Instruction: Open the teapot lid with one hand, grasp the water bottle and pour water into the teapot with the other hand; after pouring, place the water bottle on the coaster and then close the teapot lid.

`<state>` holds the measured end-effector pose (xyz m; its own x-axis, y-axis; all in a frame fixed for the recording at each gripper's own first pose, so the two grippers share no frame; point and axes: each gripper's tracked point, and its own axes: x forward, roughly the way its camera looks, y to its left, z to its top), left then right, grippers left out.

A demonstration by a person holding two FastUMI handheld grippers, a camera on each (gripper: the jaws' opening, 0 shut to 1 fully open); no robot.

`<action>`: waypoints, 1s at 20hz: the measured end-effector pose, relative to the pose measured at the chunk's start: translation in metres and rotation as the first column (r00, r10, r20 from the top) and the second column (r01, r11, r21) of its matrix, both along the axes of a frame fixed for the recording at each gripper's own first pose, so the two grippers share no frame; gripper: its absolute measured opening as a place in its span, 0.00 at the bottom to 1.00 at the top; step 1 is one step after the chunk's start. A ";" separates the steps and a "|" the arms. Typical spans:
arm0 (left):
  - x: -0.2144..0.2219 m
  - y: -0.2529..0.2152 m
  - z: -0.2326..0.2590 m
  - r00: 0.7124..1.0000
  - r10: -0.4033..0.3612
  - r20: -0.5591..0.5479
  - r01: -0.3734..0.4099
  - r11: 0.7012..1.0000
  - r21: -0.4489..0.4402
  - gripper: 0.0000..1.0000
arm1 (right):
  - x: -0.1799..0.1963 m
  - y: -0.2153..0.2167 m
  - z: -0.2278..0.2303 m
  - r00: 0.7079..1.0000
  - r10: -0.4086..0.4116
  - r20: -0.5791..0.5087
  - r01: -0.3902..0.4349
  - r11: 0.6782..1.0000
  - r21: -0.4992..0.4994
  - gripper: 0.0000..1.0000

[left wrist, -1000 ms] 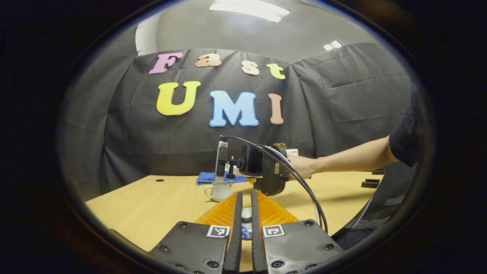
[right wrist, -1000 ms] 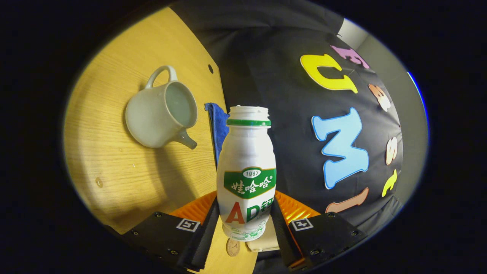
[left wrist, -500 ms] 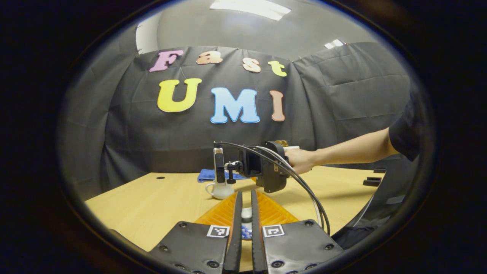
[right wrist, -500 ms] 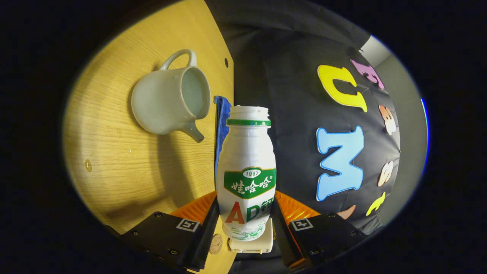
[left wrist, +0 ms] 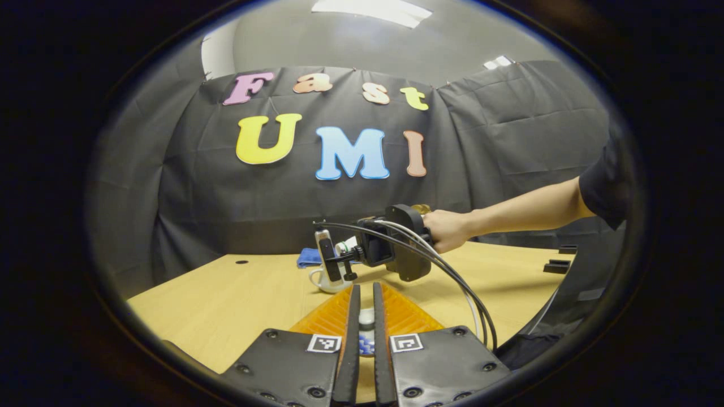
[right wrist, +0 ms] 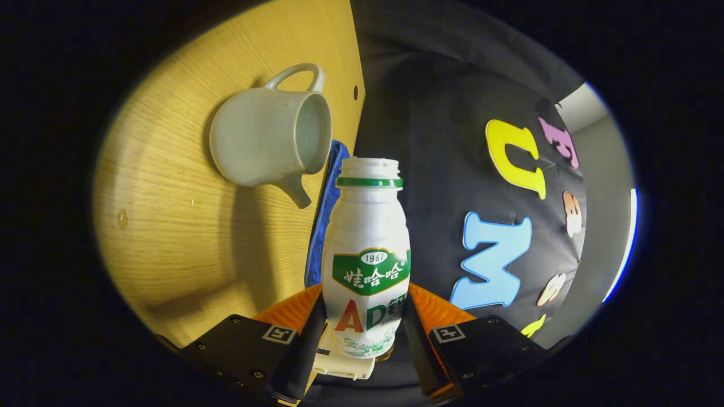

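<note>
My right gripper (right wrist: 365, 316) is shut on a white bottle (right wrist: 366, 265) with a green label and an uncapped mouth. The bottle is tipped sideways, with its mouth close to the white teapot (right wrist: 271, 141), which stands lidless on the wooden table (right wrist: 186, 243) with water inside. In the left gripper view, a hand (left wrist: 447, 230) holds that right gripper (left wrist: 339, 257) tilted over the teapot (left wrist: 323, 280). My left gripper (left wrist: 365, 291) is raised above the table and shut on the teapot lid (left wrist: 366, 318), a small white piece with blue marks.
A blue cloth (right wrist: 331, 186) lies on the table behind the teapot, by the black cloth wall. A small hole (right wrist: 354, 89) marks the tabletop near the far edge. A water drop (right wrist: 121, 216) sits on the wood. Cables (left wrist: 464, 288) trail from the right gripper.
The right gripper has tilted the bottle further over, bringing its mouth closer to the teapot's opening. The left gripper with the lid has stayed put.
</note>
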<state>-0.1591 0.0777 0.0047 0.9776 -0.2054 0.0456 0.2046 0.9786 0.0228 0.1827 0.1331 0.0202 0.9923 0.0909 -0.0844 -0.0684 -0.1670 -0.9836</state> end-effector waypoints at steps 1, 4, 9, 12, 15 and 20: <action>0.000 0.000 0.000 1.000 0.000 -0.001 0.000 1.000 0.001 0.22 | 0.001 -0.001 0.001 1.000 0.003 0.008 -0.003 1.000 -0.011 0.72; 0.001 -0.001 -0.002 1.000 -0.001 -0.004 0.001 1.000 0.001 0.22 | 0.000 0.002 0.008 0.999 0.011 0.030 -0.009 0.999 -0.047 0.72; 0.001 0.000 -0.003 1.000 -0.002 -0.010 0.002 1.000 0.005 0.22 | -0.001 0.006 0.016 0.998 0.033 0.058 -0.027 0.995 -0.100 0.72; 0.001 -0.002 -0.003 1.000 -0.005 -0.013 0.005 1.000 0.005 0.22 | 0.000 0.007 0.020 0.997 0.038 0.066 -0.030 0.993 -0.115 0.72; 0.001 -0.002 -0.003 1.000 -0.006 -0.014 0.006 1.000 0.005 0.17 | 0.000 0.008 0.023 0.996 0.045 0.078 -0.033 0.990 -0.138 0.72; 0.001 -0.002 -0.004 1.000 -0.005 -0.013 0.005 1.000 0.006 0.13 | 0.001 0.011 0.030 0.993 0.059 0.098 -0.041 0.984 -0.174 0.72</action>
